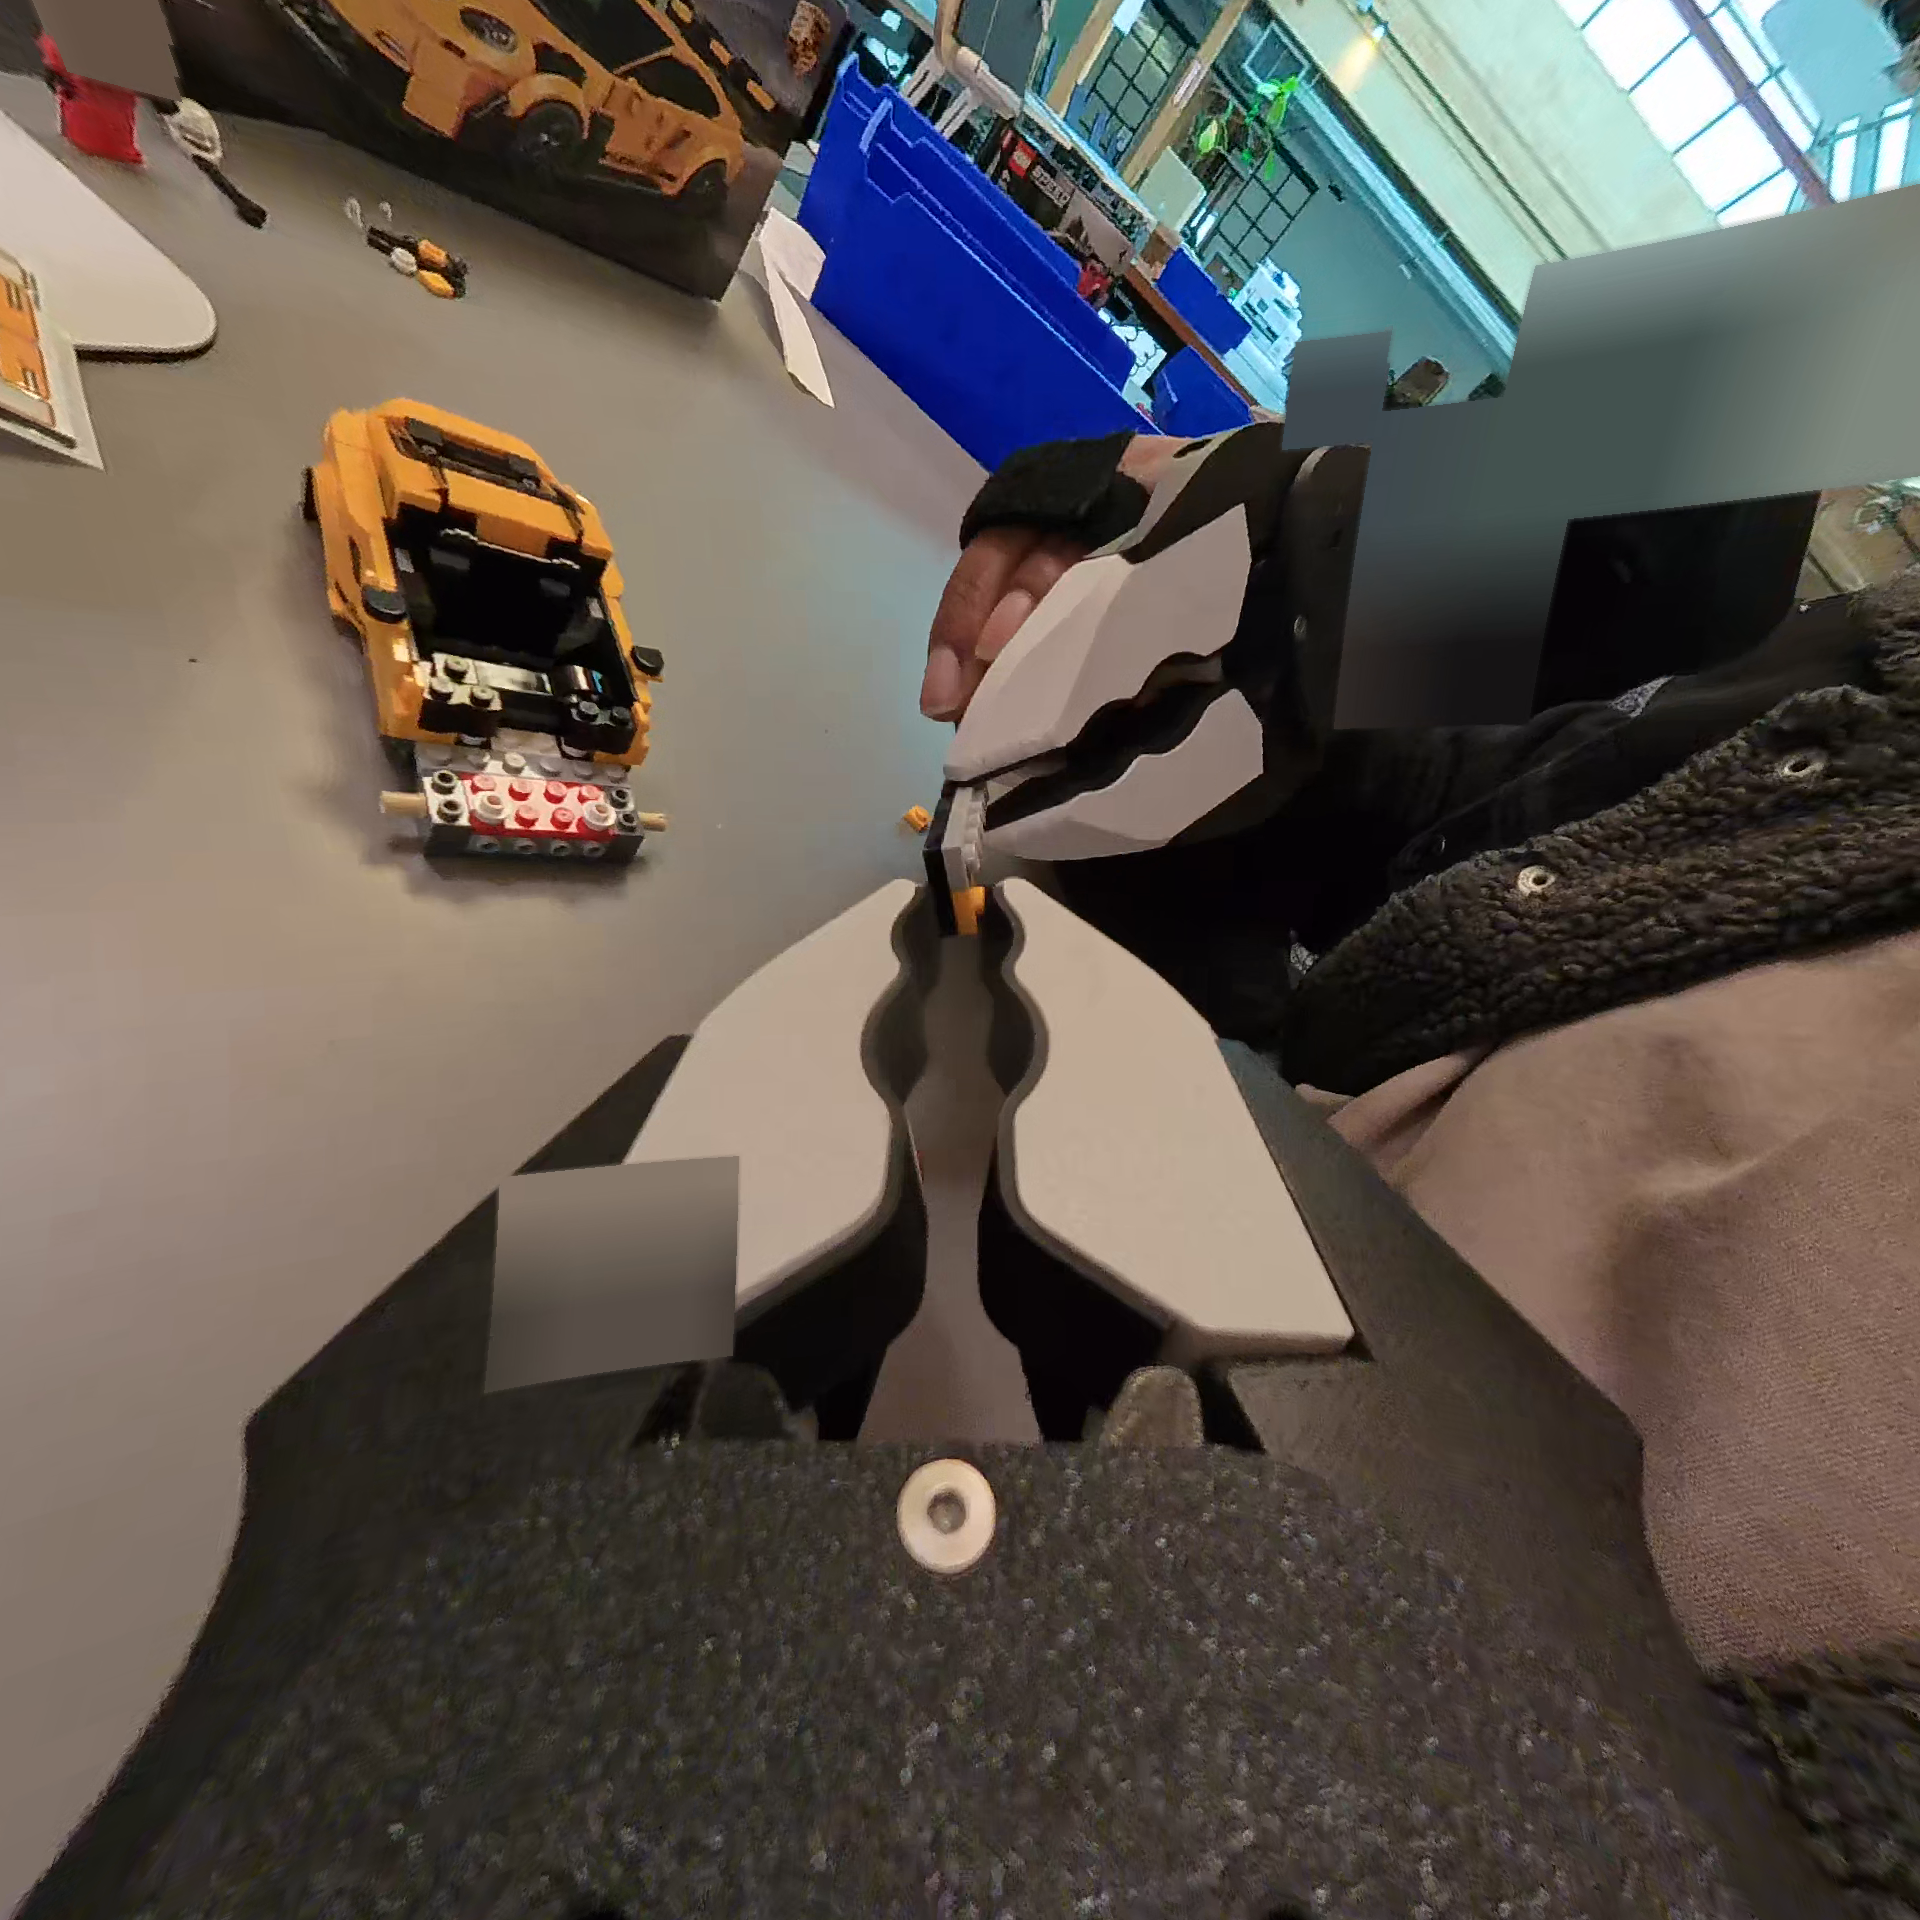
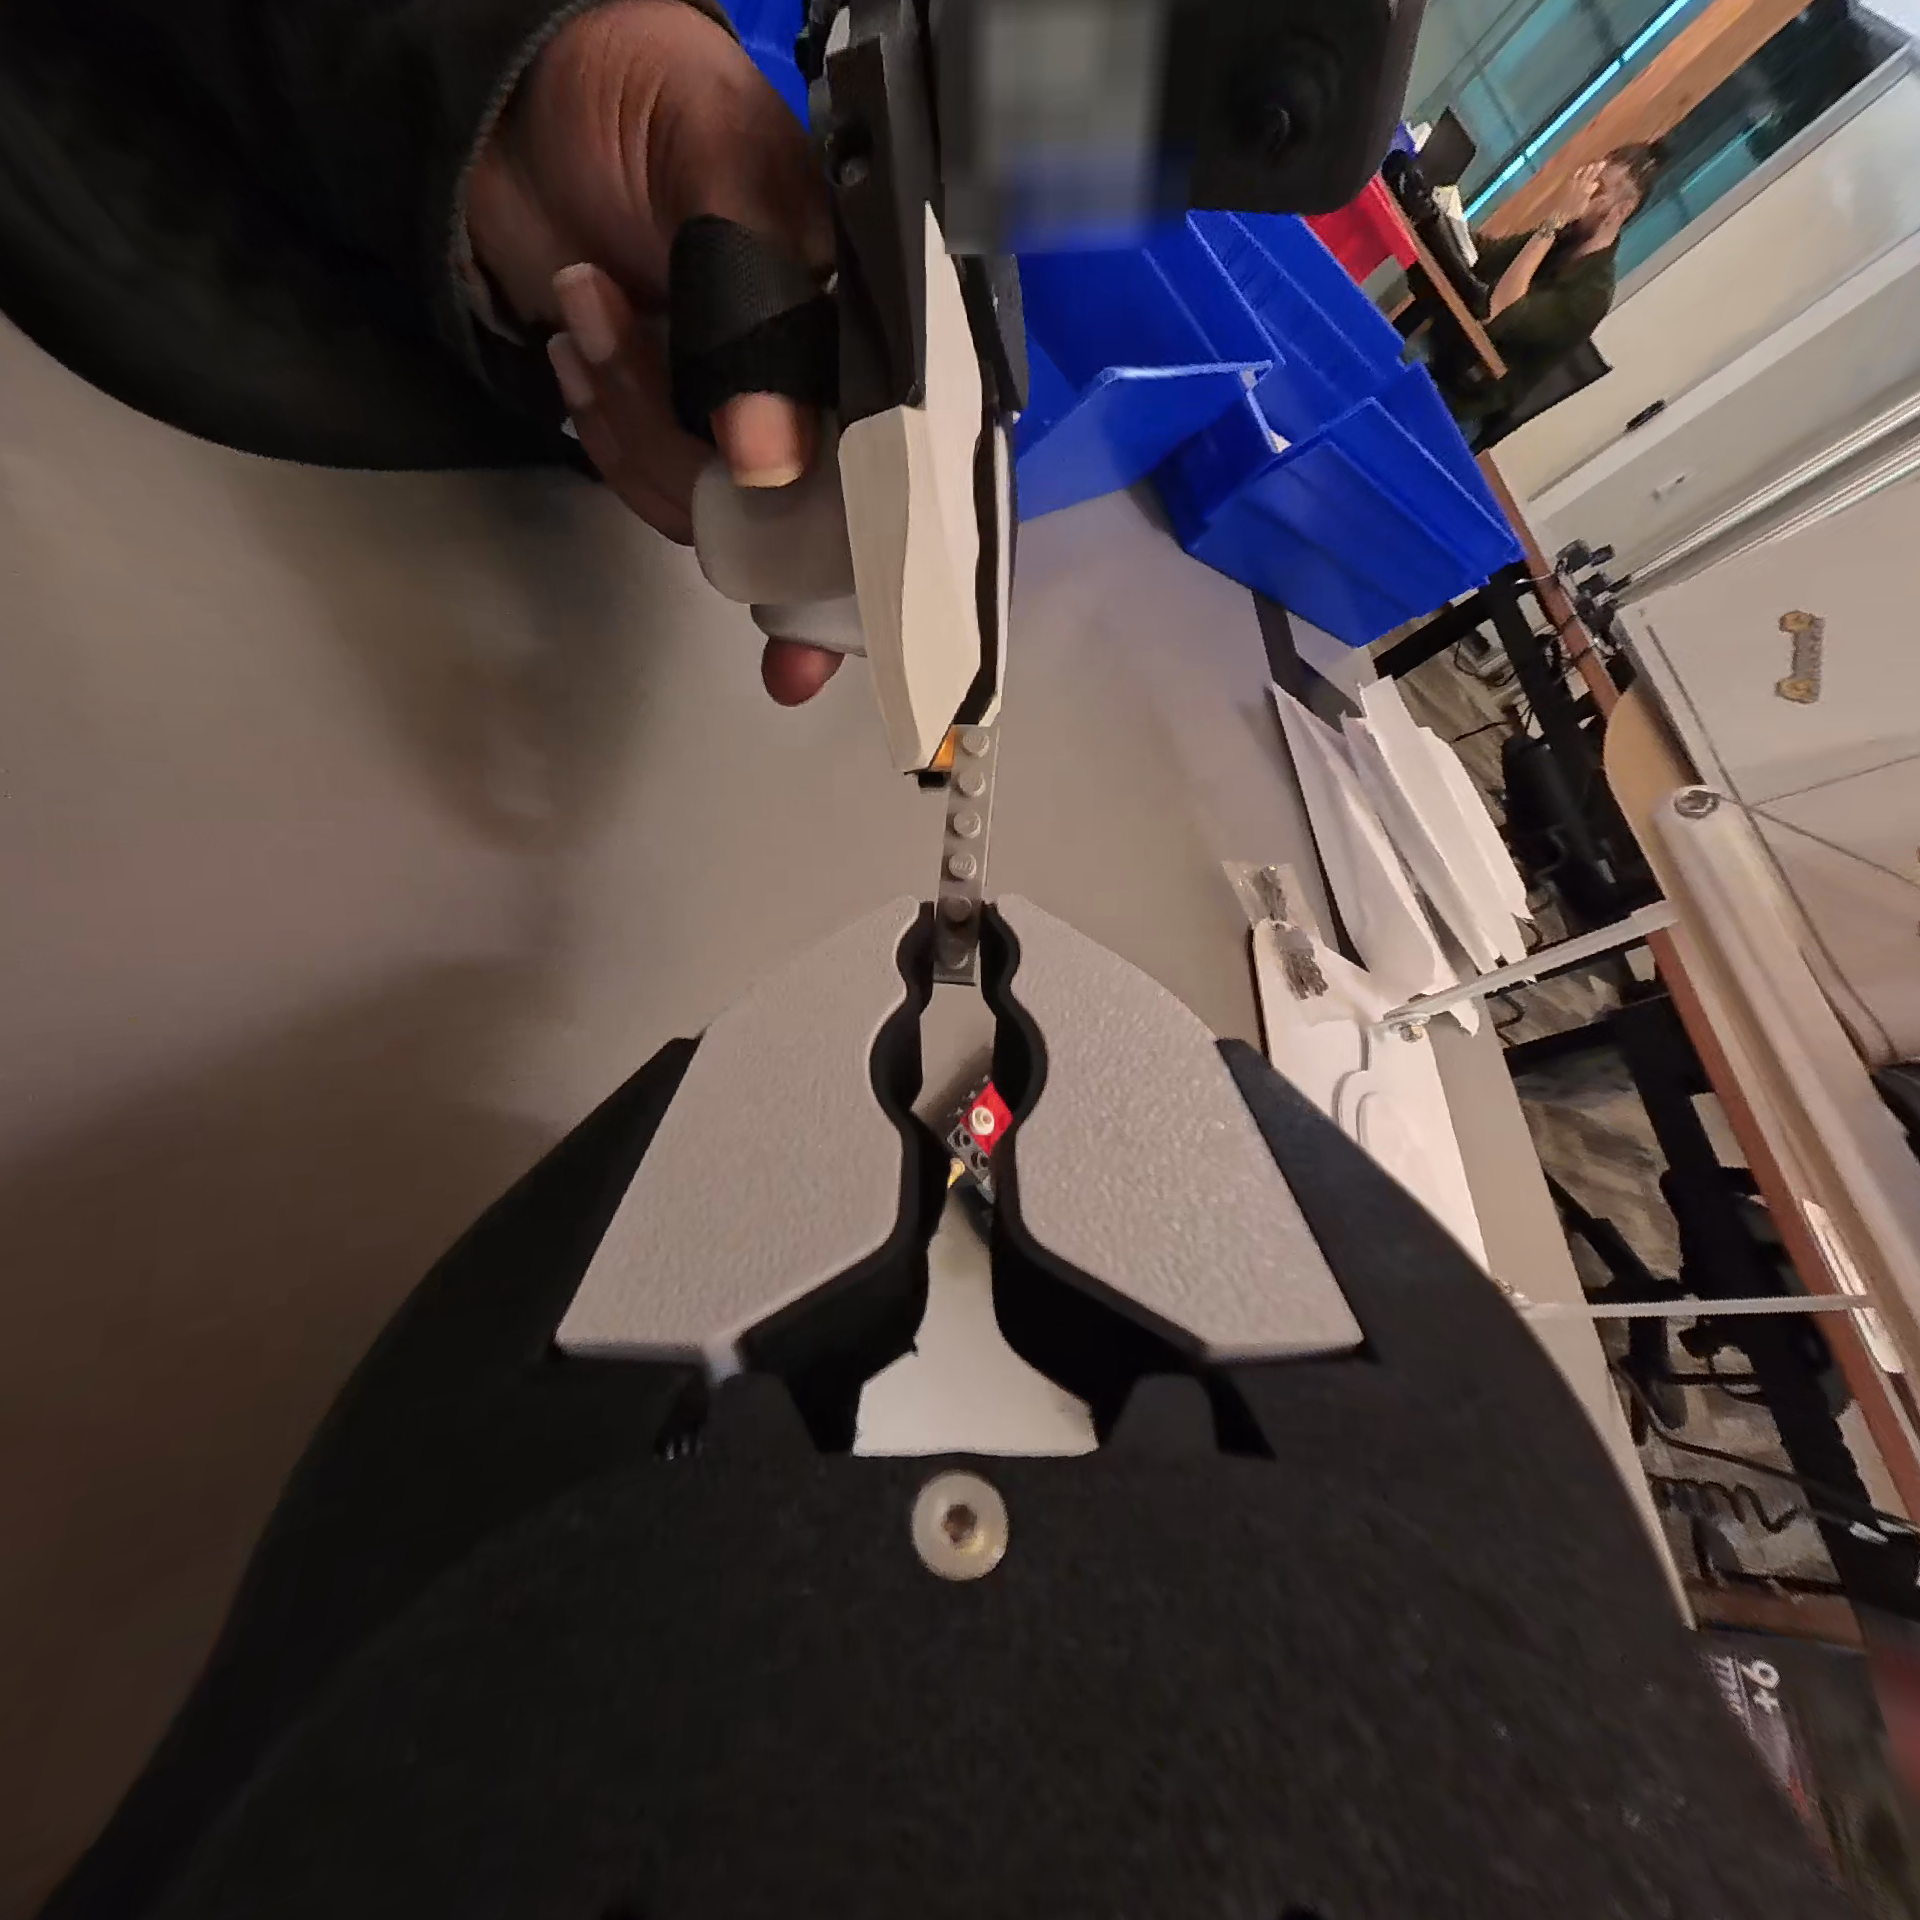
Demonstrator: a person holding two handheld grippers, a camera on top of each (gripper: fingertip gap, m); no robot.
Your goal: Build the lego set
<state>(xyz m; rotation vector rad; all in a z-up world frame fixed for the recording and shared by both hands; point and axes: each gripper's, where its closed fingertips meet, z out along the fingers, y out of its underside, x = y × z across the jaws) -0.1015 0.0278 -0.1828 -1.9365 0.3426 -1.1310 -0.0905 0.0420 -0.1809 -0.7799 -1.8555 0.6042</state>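
Observation:
A small lego piece, a long grey studded plate (image 2: pixel 963 844) with black and orange bricks (image 1: pixel 958 883) on one end, is held in the air between both grippers. My left gripper (image 1: pixel 960 900) is shut on its orange end. My right gripper (image 2: pixel 961 928) is shut on the other end of the grey plate. In the left wrist view the right gripper (image 1: pixel 966 792) comes in from the right. In the right wrist view the left gripper (image 2: pixel 951 753) comes down from above. The half-built orange lego car (image 1: pixel 488 623) lies on the grey table (image 1: pixel 208 987) to the left, its red and grey rear end bare.
The set's box (image 1: pixel 499 104) and blue bins (image 1: pixel 966 281) stand at the back. Loose small parts (image 1: pixel 421 255) and one orange bit (image 1: pixel 914 819) lie on the table. A booklet (image 1: pixel 31 364) lies far left. White bags (image 2: pixel 1403 831) lie near the table edge. A person's coat (image 1: pixel 1610 883) is close on the right.

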